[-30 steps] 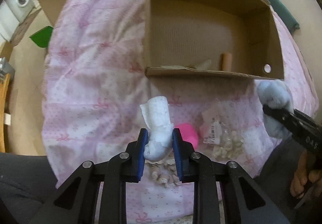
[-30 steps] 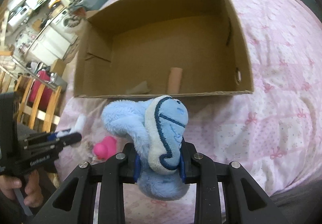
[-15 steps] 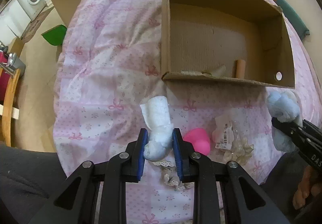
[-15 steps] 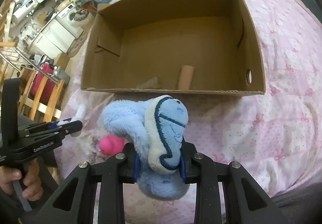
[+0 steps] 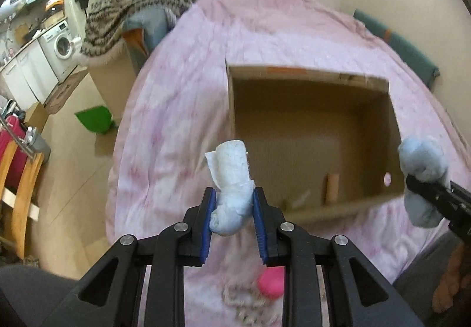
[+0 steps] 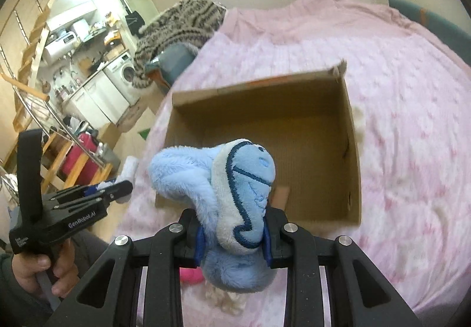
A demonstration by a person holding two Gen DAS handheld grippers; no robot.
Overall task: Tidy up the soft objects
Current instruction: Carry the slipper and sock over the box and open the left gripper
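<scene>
My left gripper [image 5: 232,210] is shut on a rolled white cloth [image 5: 231,177] and holds it above the pink bedspread, just left of an open cardboard box [image 5: 312,133]. My right gripper [image 6: 232,234] is shut on a light blue plush toy [image 6: 232,188], held in front of the box's near wall [image 6: 323,221]. The plush and right gripper also show at the right edge of the left wrist view [image 5: 424,177]. The left gripper shows at the left of the right wrist view [image 6: 97,194]. A cardboard tube [image 5: 332,188] stands inside the box.
A pink soft ball [image 5: 270,283] and a lacy beige item [image 5: 244,300] lie on the bedspread [image 5: 176,121] below my grippers. A striped fur blanket [image 5: 138,3] is heaped at the bed's far left. Floor, green item [image 5: 94,119] and wooden chairs [image 5: 17,180] lie left of the bed.
Both grippers have risen and tilted up toward the box with their loads still held. The box now looks farther and the room behind it has come into view.
</scene>
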